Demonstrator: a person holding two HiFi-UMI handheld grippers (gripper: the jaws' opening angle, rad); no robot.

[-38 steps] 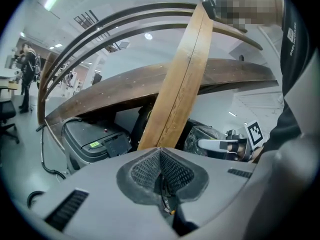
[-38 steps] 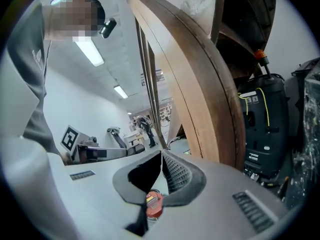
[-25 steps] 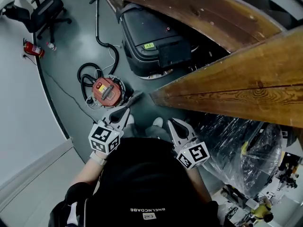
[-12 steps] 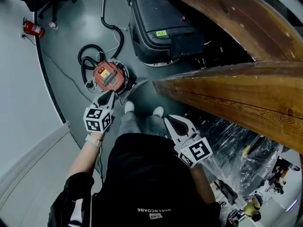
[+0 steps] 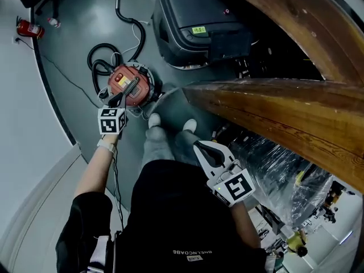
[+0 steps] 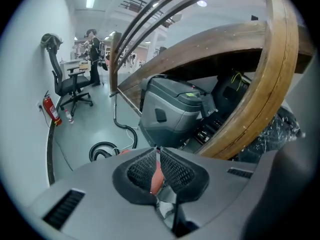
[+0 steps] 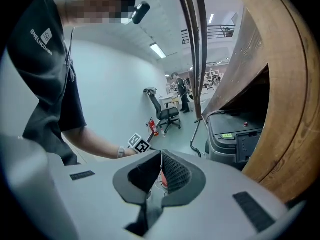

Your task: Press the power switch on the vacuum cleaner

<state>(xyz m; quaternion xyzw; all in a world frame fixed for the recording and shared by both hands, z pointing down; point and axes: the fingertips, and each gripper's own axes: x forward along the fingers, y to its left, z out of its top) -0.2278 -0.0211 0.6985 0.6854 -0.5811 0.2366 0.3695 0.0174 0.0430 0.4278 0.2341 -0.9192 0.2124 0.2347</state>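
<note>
Red vacuum cleaner on the floor | left gripper nearer, jaws pressed together and empty, tips over its near edge | right gripper likewise closed, well apart | switch too small to pick out

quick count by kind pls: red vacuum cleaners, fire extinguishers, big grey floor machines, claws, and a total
red vacuum cleaner: 1
fire extinguisher: 1
big grey floor machine: 1
claws: 2 (left claw, right claw)
total: 5
</note>
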